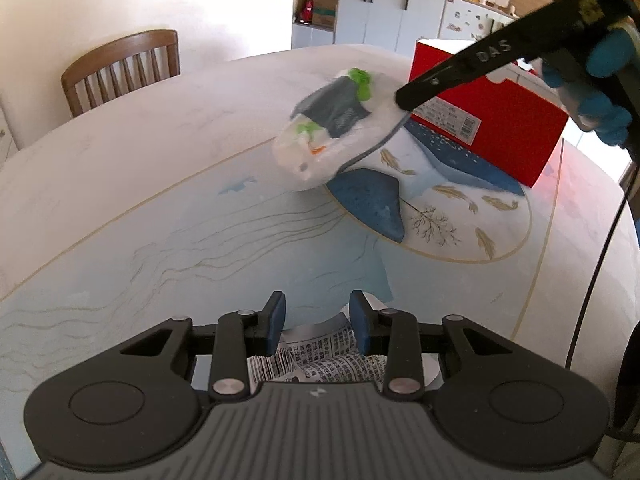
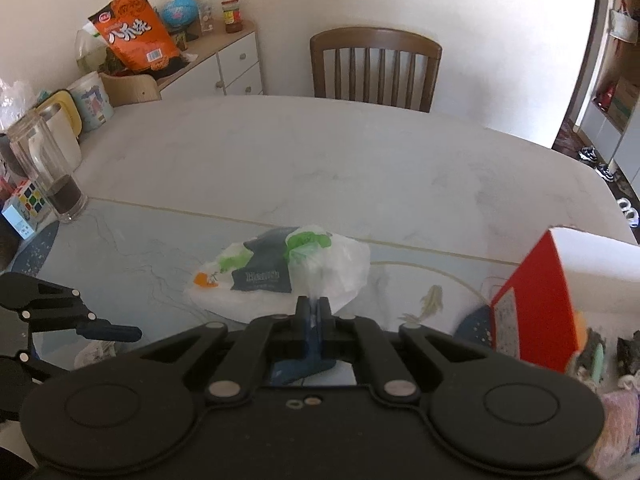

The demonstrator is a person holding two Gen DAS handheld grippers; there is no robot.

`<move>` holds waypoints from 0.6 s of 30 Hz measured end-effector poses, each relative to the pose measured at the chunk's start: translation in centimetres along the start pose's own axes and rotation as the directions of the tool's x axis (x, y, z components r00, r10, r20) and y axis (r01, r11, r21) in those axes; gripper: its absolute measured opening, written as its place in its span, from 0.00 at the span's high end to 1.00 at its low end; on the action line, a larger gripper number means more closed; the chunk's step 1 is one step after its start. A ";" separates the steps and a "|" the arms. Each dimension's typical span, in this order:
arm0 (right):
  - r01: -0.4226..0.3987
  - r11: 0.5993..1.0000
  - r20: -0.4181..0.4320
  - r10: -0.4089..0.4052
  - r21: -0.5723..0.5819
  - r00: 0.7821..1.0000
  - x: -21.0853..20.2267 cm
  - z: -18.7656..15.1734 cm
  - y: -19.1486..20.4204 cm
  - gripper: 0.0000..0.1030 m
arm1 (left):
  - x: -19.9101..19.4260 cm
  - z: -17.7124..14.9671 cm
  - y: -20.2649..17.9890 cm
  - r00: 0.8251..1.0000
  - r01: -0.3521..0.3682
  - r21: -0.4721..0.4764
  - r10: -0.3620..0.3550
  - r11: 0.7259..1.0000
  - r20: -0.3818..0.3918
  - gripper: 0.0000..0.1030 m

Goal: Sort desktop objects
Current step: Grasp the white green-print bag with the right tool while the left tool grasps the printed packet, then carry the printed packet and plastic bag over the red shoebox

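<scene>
While right tongs point(image 2: 314, 304) pinch bag point(image 2: 340, 264), red box point(image 2: 536, 304) beside

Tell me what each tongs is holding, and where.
Right tongs pinch the plastic bag by its near edge. Left tongs clamp a crumpled printed wrapper across its middle.
</scene>
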State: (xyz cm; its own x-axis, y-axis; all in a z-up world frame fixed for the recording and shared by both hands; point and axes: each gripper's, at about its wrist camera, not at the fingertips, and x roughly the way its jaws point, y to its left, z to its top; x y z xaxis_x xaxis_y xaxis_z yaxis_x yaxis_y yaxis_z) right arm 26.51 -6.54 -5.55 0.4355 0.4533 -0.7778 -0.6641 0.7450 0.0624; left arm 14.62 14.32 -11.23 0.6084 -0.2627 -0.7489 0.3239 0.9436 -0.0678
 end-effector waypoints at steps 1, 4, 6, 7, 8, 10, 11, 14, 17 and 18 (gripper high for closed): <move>0.001 1.000 0.005 -0.001 0.004 1.000 -0.3 -0.1 -0.1 0.99 | -0.1 0.0 0.0 1.000 -0.002 -0.007 0.002 1.000 0.001 0.69; 0.006 1.000 0.015 -0.006 0.011 1.000 -1.0 -0.3 -0.3 0.99 | -0.3 -0.1 -0.1 1.000 -0.003 -0.026 0.003 1.000 -0.001 0.69; 0.013 1.000 0.024 -0.014 0.011 1.000 -1.6 -0.3 -0.4 0.99 | -0.6 -0.1 -0.1 1.000 -0.001 -0.035 0.001 0.999 0.002 0.74; 0.017 1.000 0.030 -0.017 0.014 0.999 -1.9 -0.4 -0.5 1.00 | -0.7 -0.1 -0.1 1.000 0.002 -0.043 -0.002 0.999 0.003 0.99; 0.020 1.000 0.032 -0.020 0.016 0.999 -2.1 -0.5 -0.6 1.00 | -0.8 -0.1 0.0 1.000 0.000 -0.058 0.000 0.998 0.004 0.98; 0.024 1.000 0.031 -0.024 0.017 0.999 -2.3 -0.7 -0.6 1.00 | -0.8 -0.2 0.1 1.000 0.000 -0.071 0.000 0.997 0.004 0.99; 0.027 0.999 0.029 -0.027 0.018 0.999 -2.3 -0.7 -0.7 1.00 | -0.8 -0.2 0.0 1.000 -0.008 -0.067 0.008 0.998 0.005 0.99; 0.030 0.999 0.026 -0.030 0.026 0.999 -2.5 -1.0 -0.8 1.00 | -1.1 -0.3 -0.1 1.000 0.012 -0.052 -0.012 0.999 0.009 0.98; 0.031 0.999 0.022 -0.032 0.033 0.999 -2.5 -1.3 -1.2 1.00 | -1.5 -0.3 -0.6 1.000 0.003 -0.002 -0.003 1.000 0.011 0.80; 0.031 0.999 0.021 -0.032 0.036 0.999 -2.5 -1.4 -1.2 1.00 | -1.6 -0.3 -0.6 1.000 0.014 0.005 -0.014 1.000 0.012 0.69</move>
State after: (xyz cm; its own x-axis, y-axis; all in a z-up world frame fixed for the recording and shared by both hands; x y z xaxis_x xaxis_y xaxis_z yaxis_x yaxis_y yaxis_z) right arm 25.36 -9.30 -4.56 0.4692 0.4393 -0.7660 -0.6281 0.7758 0.0602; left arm 13.23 14.24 -10.18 0.6127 -0.2780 -0.7398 0.3357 0.9390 -0.0748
